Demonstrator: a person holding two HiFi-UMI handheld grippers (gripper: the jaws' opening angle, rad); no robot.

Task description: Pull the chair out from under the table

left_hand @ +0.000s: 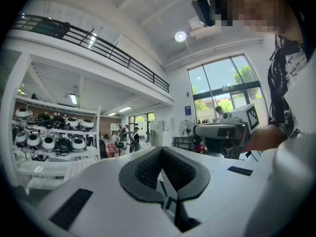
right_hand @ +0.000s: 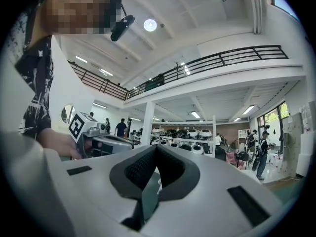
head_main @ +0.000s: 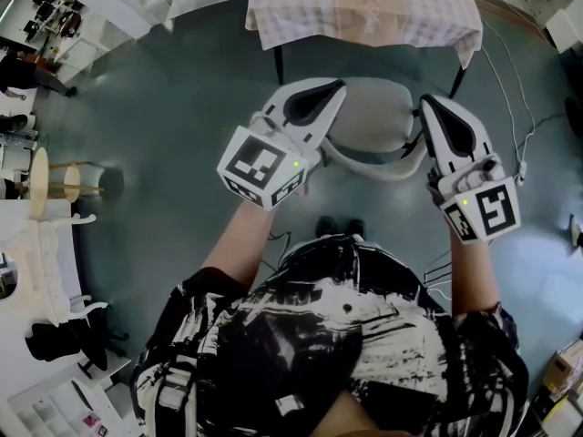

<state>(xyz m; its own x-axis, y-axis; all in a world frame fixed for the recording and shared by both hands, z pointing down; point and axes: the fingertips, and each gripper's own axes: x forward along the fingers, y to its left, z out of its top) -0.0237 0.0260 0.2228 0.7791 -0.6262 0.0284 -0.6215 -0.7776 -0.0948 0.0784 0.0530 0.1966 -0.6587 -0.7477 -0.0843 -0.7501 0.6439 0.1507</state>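
Note:
The chair has a grey seat [head_main: 373, 112] and a white curved backrest [head_main: 364, 166]. It stands partly under the table, which has a checked cloth [head_main: 364, 12], at the top of the head view. My left gripper [head_main: 339, 87] hovers over the chair's left side, shut and empty. Over the right side my right gripper [head_main: 424, 103] is also shut with nothing in it. In the left gripper view the jaws [left_hand: 161, 149] meet and point level into the room, with the right gripper [left_hand: 222, 130] beyond. The right gripper view shows closed jaws [right_hand: 157, 147] and the left gripper [right_hand: 98, 139]. Neither gripper view shows the chair.
The person's shoes [head_main: 339, 228] stand just behind the backrest. White cables [head_main: 519, 144] trail on the floor at the right. A round wooden stool [head_main: 55, 182] and white furniture stand at the left. Shelves of helmets [left_hand: 49, 142] and several people fill the far room.

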